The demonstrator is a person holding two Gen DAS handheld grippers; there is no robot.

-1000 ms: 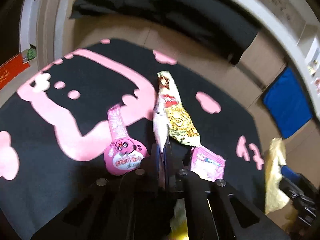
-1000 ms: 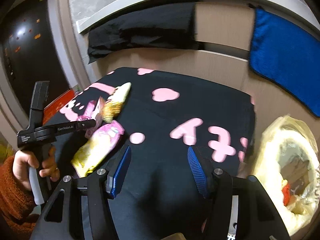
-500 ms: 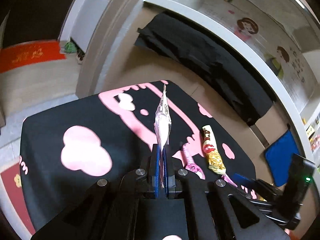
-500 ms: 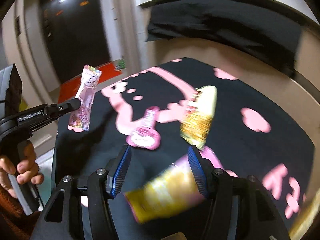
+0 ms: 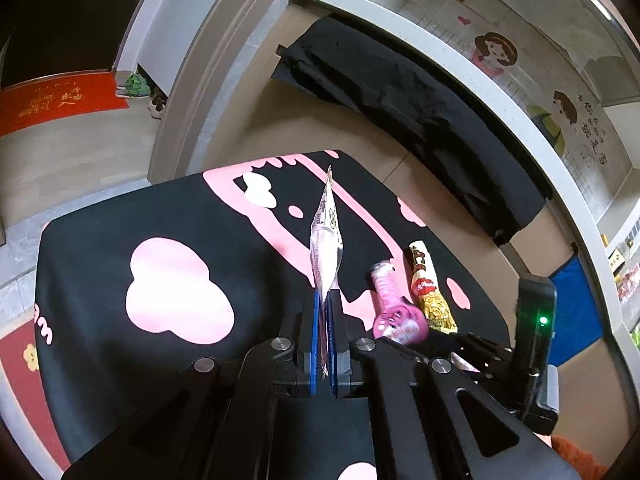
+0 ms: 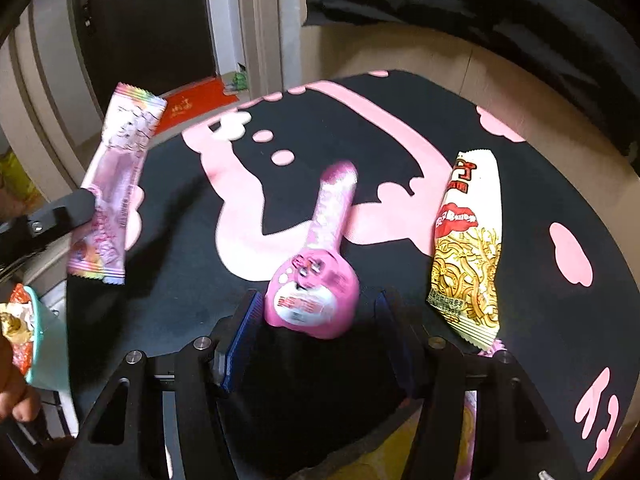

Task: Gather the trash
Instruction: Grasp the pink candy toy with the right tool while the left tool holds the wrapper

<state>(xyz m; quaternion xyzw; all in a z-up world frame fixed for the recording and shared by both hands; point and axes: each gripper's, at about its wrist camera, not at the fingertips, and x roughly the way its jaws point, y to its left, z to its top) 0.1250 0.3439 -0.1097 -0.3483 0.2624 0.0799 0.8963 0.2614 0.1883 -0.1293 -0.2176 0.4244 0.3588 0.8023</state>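
My left gripper (image 5: pixel 323 300) is shut on a long pink and white wrapper (image 5: pixel 327 248), held edge-on above the table; the same wrapper shows in the right wrist view (image 6: pixel 116 184) at the left. My right gripper (image 6: pixel 316 320) is open, low over the table, with its blue pads on either side of the round end of a pink lollipop-shaped package (image 6: pixel 316 276), apart from it. The package also shows in the left wrist view (image 5: pixel 394 312). A yellow and white snack bag (image 6: pixel 468 248) lies flat just right of it.
A black cloth with pink shapes (image 6: pixel 400 120) covers the table. A black garment (image 5: pixel 400 88) hangs on the ledge behind. A blue towel (image 5: pixel 576 312) hangs at the right. A teal bin rim (image 6: pixel 40 340) with trash sits at the lower left. A red doormat (image 5: pixel 56 100) lies on the floor.
The left gripper lifted its wrapper up and away to the left. The right gripper swung left and down from the yellow bag side and now straddles the pink package.
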